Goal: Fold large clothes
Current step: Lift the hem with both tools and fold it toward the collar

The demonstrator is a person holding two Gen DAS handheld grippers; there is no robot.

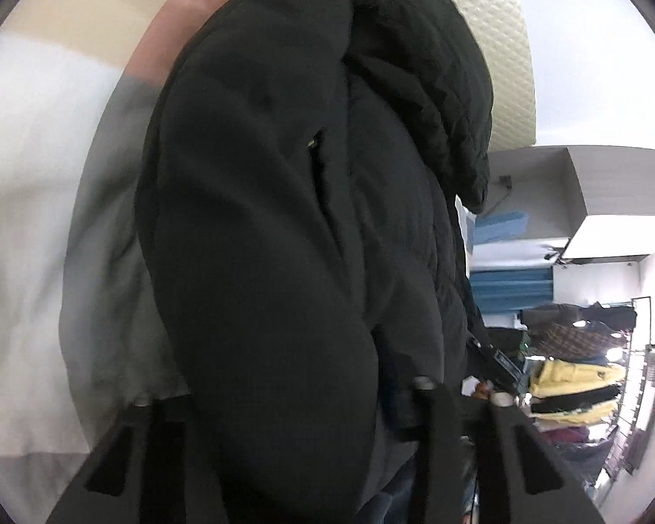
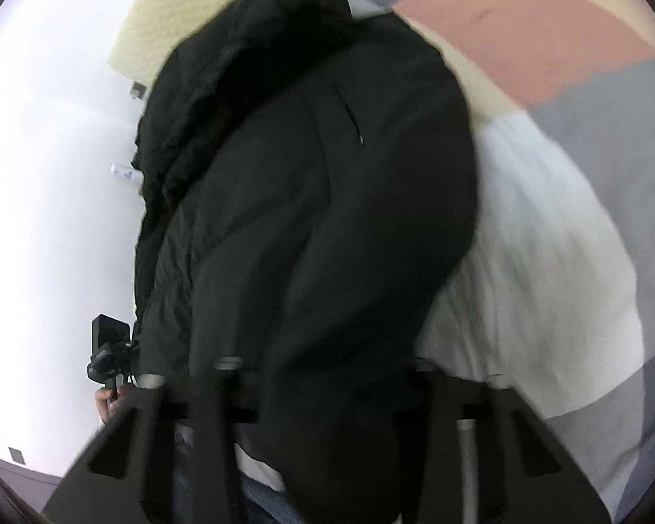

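Left wrist view: black padded jacket (image 1: 284,218) fills most of frame, hanging bunched in front of the camera w/ a bed (image 1: 30,183) behind it (white, grey, pink, beige patches of cover). Left tool (image 1: 275,397) is clamped on the jacket's thick folds; one fingertip (image 1: 423,382) shows against the fabric, the other sits at the cloth's left edge. No earlier pic to compare. Far right bkgd: a rack (image 1: 589,375) holding folded clothes, yellow and dark ones stacked; blue curtain (image 1: 511,288) beside it.

Right wrist view: same jacket (image 2: 318,227) from the other side, zip pocket visible near top. Right tool (image 2: 323,371) grips the jacket, cloth bulging betw. both fingers. Tool points down-ish toward the bed (image 2: 546,262). At left edge a hand (image 2: 107,406) holds a black device (image 2: 109,340); white wall (image 2: 43,218) behind. Both views motion-blurred.
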